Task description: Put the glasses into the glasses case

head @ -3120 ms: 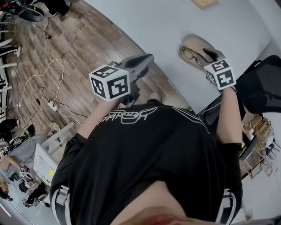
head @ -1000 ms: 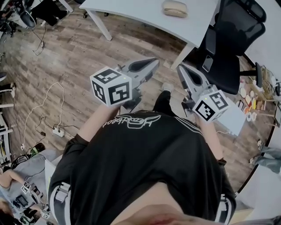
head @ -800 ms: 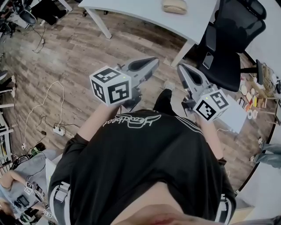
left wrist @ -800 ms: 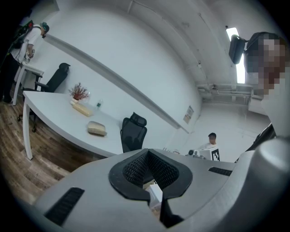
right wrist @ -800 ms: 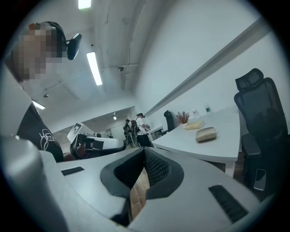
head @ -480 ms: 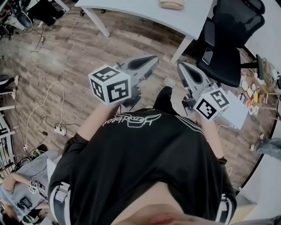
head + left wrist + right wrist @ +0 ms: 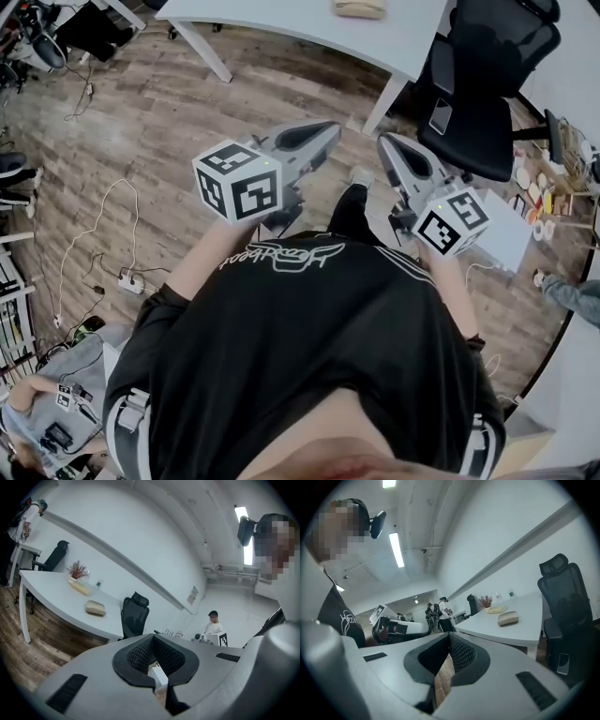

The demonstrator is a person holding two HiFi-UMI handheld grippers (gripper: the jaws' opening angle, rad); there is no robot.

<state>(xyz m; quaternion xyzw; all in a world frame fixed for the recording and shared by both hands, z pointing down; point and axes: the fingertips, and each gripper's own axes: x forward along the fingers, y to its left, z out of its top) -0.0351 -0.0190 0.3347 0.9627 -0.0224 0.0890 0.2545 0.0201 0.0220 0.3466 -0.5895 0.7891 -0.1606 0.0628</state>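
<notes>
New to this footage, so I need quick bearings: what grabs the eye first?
The left hand-held gripper and right hand-held gripper, each with a marker cube, fill the middle of the head view, empty, jaws together, above wooden floor. Beyond them the closed glasses case lies on the white table, a black office chair to its right.
</notes>
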